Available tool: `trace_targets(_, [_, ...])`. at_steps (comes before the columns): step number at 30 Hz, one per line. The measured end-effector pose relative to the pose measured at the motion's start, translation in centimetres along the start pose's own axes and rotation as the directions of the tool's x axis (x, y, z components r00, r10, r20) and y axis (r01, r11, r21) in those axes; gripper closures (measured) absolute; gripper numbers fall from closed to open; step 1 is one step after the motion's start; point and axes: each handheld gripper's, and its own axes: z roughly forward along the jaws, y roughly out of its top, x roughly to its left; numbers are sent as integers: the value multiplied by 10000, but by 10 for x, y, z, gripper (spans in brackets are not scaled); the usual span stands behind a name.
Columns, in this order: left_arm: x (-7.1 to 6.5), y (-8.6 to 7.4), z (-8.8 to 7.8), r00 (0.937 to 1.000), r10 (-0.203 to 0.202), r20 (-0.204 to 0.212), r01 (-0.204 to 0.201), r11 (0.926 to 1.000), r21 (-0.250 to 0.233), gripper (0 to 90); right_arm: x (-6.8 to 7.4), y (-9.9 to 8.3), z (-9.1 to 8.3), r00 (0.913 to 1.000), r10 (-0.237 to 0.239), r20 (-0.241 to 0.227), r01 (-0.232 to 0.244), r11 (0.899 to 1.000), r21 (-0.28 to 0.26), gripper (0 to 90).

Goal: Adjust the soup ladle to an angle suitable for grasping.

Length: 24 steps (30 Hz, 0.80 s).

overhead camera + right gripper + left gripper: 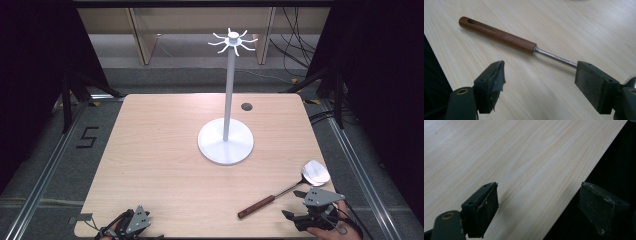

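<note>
While the right gripper (pixel 300 200) hangs spread and empty just beside the spatula (pixel 290 187), nothing is pinched yet. The spatula lies flat on the table (pixel 165 150), on the near right side of the rack (pixel 226 142) and well apart from its base, with its wooden handle (pixel 496 35) angled toward the near edge. If the 2 jaws close on the thin metal shaft (pixel 555 57), I judge it could roll or pivot, the heavy head swinging down. A pinch too near the handle end could nudge it off the table. The left gripper (pixel 131 222), also spread and empty, sits at the near edge, far left of the rack.
</note>
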Motion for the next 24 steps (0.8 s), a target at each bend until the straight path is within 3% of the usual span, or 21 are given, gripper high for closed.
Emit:
trace_targets(11, [0,0,0,10000,-20,29,20,10000,9,153,0,4,0,9998,-161,100,159,9997,176,247])
trace_targets(13, [0,0,0,10000,-18,24,18,10000,-24,153,-1,7,2,9986,-519,61,518,9986,141,243])
trace_targets(15, [0,0,0,10000,-37,22,37,10000,3,153,0,9,2,9991,-410,59,409,9990,194,242])
trace_targets(24, [0,0,0,9999,-96,35,96,9999,-30,153,1,22,8,9951,-973,-153,976,9950,204,213])
